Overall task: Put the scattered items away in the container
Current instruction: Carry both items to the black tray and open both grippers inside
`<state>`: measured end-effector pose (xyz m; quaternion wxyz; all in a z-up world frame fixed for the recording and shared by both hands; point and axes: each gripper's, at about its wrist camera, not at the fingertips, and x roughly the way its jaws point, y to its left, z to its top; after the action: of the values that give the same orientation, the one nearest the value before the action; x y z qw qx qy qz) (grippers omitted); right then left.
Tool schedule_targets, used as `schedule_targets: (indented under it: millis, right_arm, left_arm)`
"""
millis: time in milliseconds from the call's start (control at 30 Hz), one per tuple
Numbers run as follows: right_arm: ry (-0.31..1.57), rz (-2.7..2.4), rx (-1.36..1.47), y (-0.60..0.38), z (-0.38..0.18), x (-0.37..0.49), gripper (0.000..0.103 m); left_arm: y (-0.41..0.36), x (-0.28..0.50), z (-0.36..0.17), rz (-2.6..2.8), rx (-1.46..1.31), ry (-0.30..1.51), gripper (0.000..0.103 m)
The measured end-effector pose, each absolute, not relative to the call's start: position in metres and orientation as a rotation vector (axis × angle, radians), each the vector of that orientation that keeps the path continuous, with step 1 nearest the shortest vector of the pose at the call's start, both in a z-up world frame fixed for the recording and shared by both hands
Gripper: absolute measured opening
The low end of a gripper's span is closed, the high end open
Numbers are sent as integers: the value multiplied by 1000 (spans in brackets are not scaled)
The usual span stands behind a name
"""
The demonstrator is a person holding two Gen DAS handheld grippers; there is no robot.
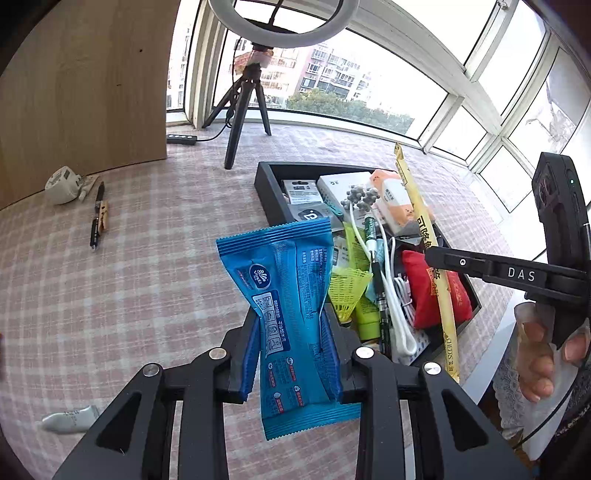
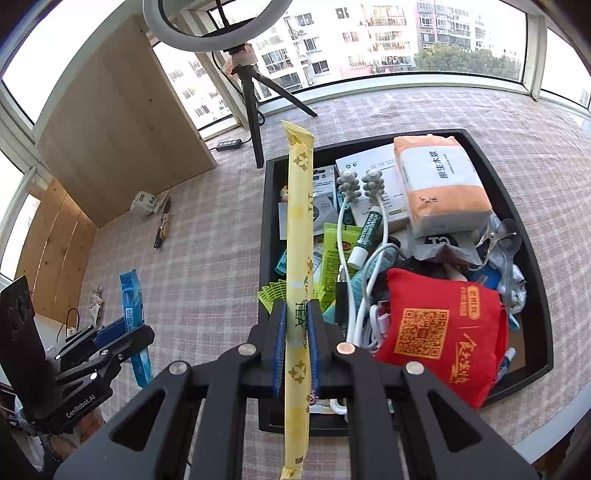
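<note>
black tray (image 2: 532,258) near rim hidden behind jaws; pen (image 2: 159,232) markings too small.

Glossy crinkled blue plastic packet (image 1: 291,317), matt black tray (image 2: 532,236), woven checked tablecloth (image 1: 147,280), pale wood panel (image 1: 85,88).

High-rise flat, glazed balcony room: wraparound windows (image 2: 388,40) across the top of frame facing apartment blocks (image 2: 321,44), ring light (image 1: 277,22) on tripod (image 1: 243,110) upper centre, checked cloth over the desk (image 1: 129,295).
</note>
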<state>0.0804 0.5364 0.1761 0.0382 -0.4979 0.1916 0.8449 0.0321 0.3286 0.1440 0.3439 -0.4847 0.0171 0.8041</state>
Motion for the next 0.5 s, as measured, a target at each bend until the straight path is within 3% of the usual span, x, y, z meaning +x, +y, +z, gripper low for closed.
schedule_targets:
  millis: [400, 433, 467, 500]
  right_arm:
    - [616, 2602, -1589, 595, 163, 60, 12]
    - [625, 2617, -1584, 596, 162, 56, 12]
    - [621, 2621, -1580, 598, 161, 53, 14]
    - [608, 2595, -1601, 600, 159, 50, 26]
  left_arm:
    - [430, 29, 138, 2119, -1266, 37, 30]
    - [437, 28, 137, 2107, -1261, 39, 40]
    - [443, 27, 135, 2089, -1272, 59, 61]
    - [446, 26, 133, 2090, -1281, 77, 67]
